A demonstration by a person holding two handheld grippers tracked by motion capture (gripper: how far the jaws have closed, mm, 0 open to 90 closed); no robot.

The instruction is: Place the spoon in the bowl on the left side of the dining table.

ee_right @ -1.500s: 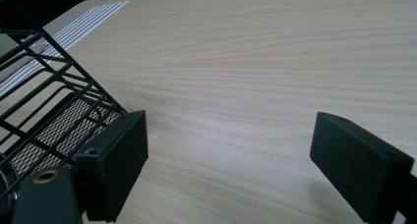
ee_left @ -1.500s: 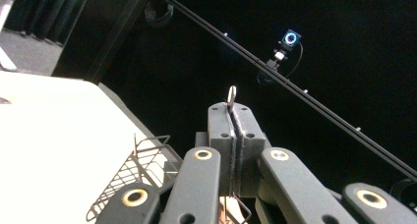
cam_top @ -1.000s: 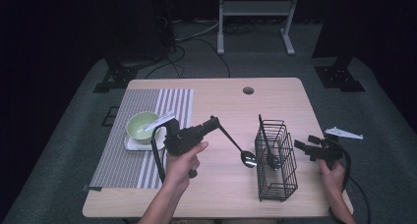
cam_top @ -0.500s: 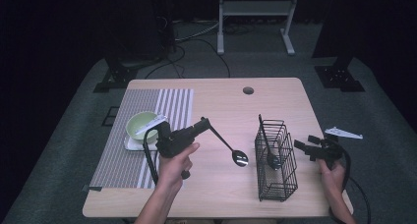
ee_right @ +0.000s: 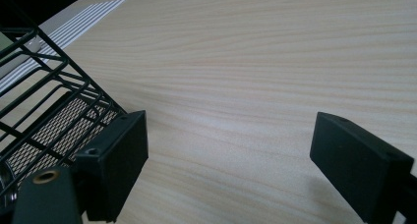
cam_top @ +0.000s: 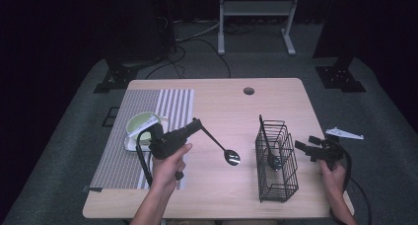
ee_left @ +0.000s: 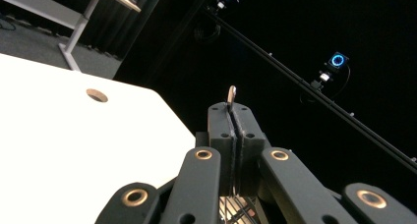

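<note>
My left gripper (cam_top: pixel 196 125) is shut on the handle end of a metal spoon (cam_top: pixel 230 156). The spoon slants down to the right, its bowl low over the wooden table (cam_top: pixel 222 101), left of the black wire basket (cam_top: pixel 277 185). In the left gripper view the jaws (ee_left: pixel 230 111) are pressed together, with the spoon handle's tip (ee_left: pixel 231 93) poking out above them. A dark utensil (cam_top: pixel 270 158) stands inside the basket. My right gripper (cam_top: pixel 306 146) is open just right of the basket. Bare table lies between its pads (ee_right: pixel 118 157), and the basket (ee_right: pixel 46 111) is at the left.
A green bowl (cam_top: pixel 140 122) on a white plate sits on a striped placemat (cam_top: pixel 123 161) at the table's left. A round hole (cam_top: pixel 249 91) is near the far edge. A white object (cam_top: pixel 345 133) lies on the floor to the right.
My left gripper has carried the spoon leftward, away from the basket, and a little lower. The right gripper has stayed where it was.
</note>
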